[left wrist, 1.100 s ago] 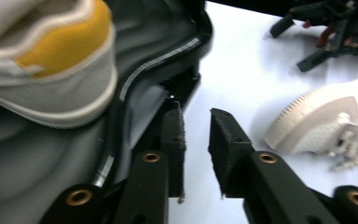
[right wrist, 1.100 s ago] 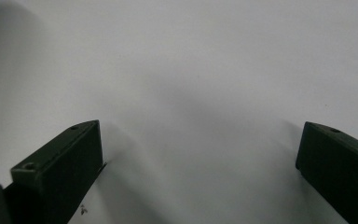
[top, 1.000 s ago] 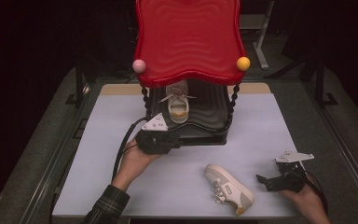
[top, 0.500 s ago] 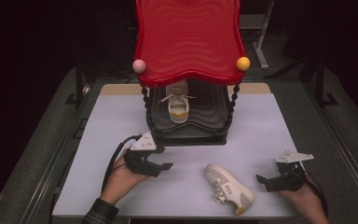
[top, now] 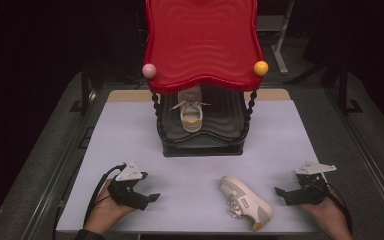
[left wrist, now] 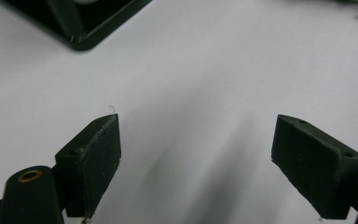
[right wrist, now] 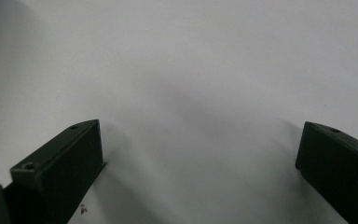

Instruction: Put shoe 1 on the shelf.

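White tabletop on the table, bearing a red-topped black stand with one pale sneaker on its lower shelf. Second sneaker lying on the table's near edge between the hand-held grippers. Left hand-held gripper and right hand-held gripper both spread wide, holding nothing.

White desk w/ wooden strip at far edge. Red wavy-top rack at desk's far centre, black lower shelf, twisted posts; pink ball & yellow ball on front corners. Dark floor around, metal stand legs far back.
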A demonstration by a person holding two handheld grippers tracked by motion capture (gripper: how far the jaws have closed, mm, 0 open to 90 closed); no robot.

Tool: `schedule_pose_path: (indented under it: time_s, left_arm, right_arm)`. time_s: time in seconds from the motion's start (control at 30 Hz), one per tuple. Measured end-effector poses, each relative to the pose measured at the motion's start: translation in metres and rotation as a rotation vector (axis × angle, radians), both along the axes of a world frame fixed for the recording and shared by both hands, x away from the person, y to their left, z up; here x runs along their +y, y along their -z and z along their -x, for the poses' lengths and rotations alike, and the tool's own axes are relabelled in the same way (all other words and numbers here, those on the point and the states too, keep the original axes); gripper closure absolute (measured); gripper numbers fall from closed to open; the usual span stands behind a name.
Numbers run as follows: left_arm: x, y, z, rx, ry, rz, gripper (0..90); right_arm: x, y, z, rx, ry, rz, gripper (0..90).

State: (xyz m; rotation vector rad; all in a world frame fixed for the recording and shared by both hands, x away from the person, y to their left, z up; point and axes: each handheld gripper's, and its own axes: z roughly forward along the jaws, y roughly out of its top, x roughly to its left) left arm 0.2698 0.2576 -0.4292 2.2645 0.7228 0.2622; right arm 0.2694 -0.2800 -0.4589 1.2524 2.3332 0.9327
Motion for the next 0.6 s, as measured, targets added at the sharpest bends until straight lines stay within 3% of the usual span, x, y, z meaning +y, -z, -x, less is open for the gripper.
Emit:
schedule_pose_path:
  time_s: [0.23,0.3,0.33,0.37,0.4,0.47,0.53,0.57,0.6]
  left_arm:
    - [0.011,0.019,-0.001,0.01,-0.037,-0.028,13.3]
    - [0.014,0.022,0.0,-0.022,-0.02,-0.005,13.3]
    - [0.015,0.023,0.0,-0.027,-0.017,0.007,13.4]
    - [0.015,0.023,0.0,-0.027,-0.017,0.007,13.3]
    - [0.014,0.023,0.001,-0.032,-0.016,0.002,13.3]
    - [0.014,0.023,0.001,-0.033,-0.017,0.002,13.3]
    - [0.015,0.023,0.001,-0.033,-0.017,0.002,13.3]
    - [0.015,0.023,0.001,-0.033,-0.016,0.001,13.3]
    - [0.015,0.023,0.001,-0.033,-0.016,0.002,13.4]
  right_arm:
    - [0.0,-0.001,0.0,0.001,0.002,-0.002,1.1]
    - [0.0,-0.001,0.001,0.005,0.009,-0.006,3.4]
    - [-0.002,-0.005,0.002,0.002,0.031,-0.003,17.4]
    - [-0.004,-0.007,0.002,0.006,0.043,-0.002,23.5]
    - [-0.004,-0.007,0.002,0.006,0.043,-0.002,23.5]
    - [-0.006,-0.012,0.002,0.026,0.059,-0.012,32.3]
    - [-0.008,-0.023,0.007,-0.001,0.057,-0.056,48.0]
    - [-0.008,-0.023,0.007,-0.001,0.057,-0.056,48.0]
    - [-0.007,-0.031,0.01,-0.024,0.038,-0.103,57.8]
